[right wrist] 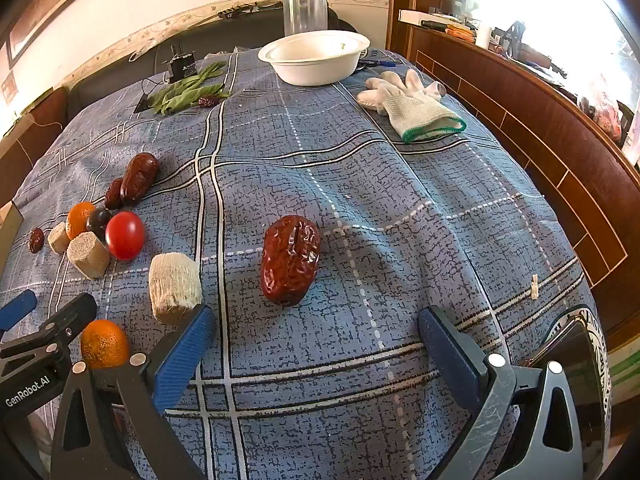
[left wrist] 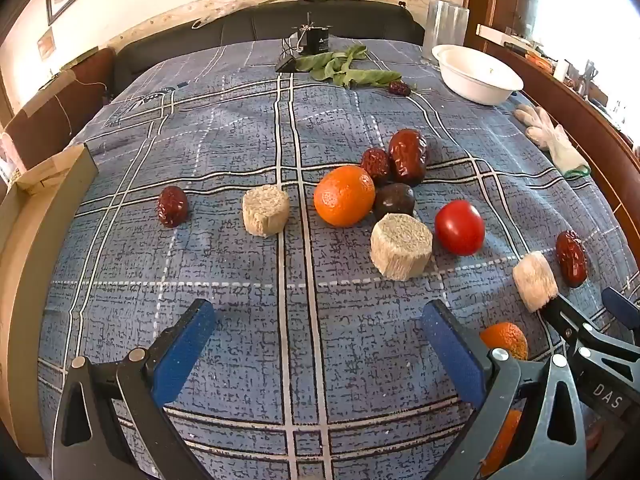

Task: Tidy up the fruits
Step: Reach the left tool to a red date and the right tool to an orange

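Note:
On a blue checked cloth lie an orange (left wrist: 344,195), a red tomato (left wrist: 459,227), a dark plum (left wrist: 394,200), several red dates (left wrist: 407,156) and pale straw-like cylinders (left wrist: 401,245). My left gripper (left wrist: 318,322) hovers open above bare cloth in front of this group, nothing between its blue pads. In the right wrist view a large red date (right wrist: 290,260) lies just ahead of my right gripper (right wrist: 312,328), which is open and holds nothing. A pale cylinder (right wrist: 175,282) touches its left pad. A second orange (right wrist: 105,343) sits between the two grippers.
A white bowl (right wrist: 316,65) stands at the back of the table, a clear cup (right wrist: 305,12) behind it. White gloves (right wrist: 412,100) lie at the right, green leaves (right wrist: 188,90) and a small black device (right wrist: 182,65) at the back. A wooden headboard (right wrist: 540,128) borders the right side.

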